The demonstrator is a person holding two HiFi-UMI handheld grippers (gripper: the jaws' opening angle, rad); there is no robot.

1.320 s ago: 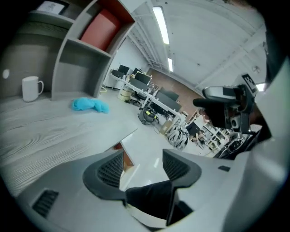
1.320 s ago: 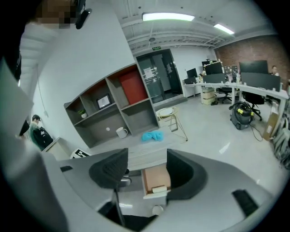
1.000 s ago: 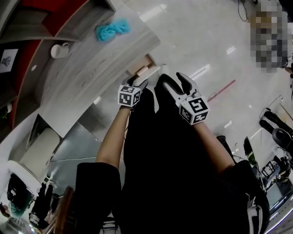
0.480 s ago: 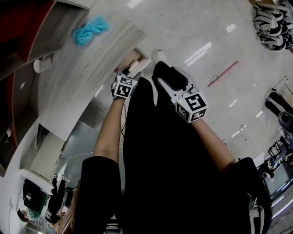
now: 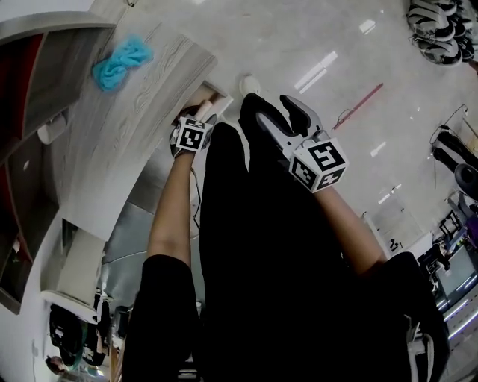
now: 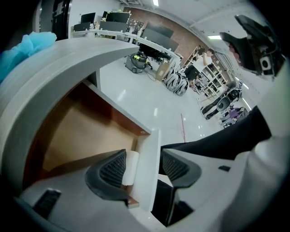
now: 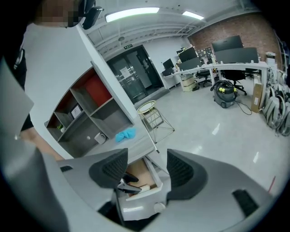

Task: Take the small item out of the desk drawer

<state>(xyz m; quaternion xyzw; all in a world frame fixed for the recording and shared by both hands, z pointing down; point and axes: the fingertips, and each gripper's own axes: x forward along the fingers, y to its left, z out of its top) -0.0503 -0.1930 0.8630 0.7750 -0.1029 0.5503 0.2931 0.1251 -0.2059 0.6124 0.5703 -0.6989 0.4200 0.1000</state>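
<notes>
Just inside the drawer front [image 6: 147, 154], the small item [image 6: 130, 167] lies along it, between my left gripper's [image 6: 145, 166] parted jaws (nothing clamped yet); my right gripper [image 7: 146, 168], parted and empty, is farther off.

Lighting is bright and even, from ceiling strip lights [image 7: 131, 13]. White glare streaks lie on the polished floor [image 5: 321, 71]. The drawer [image 6: 86, 131] interior is shaded under the bench [image 6: 59, 68] edge. The person's black clothing [image 5: 254, 283] is underexposed, without detail. All three views bow strongly toward the edges, and both gripper views darken at the corners. The nearest parts in the left gripper view are soft.
</notes>
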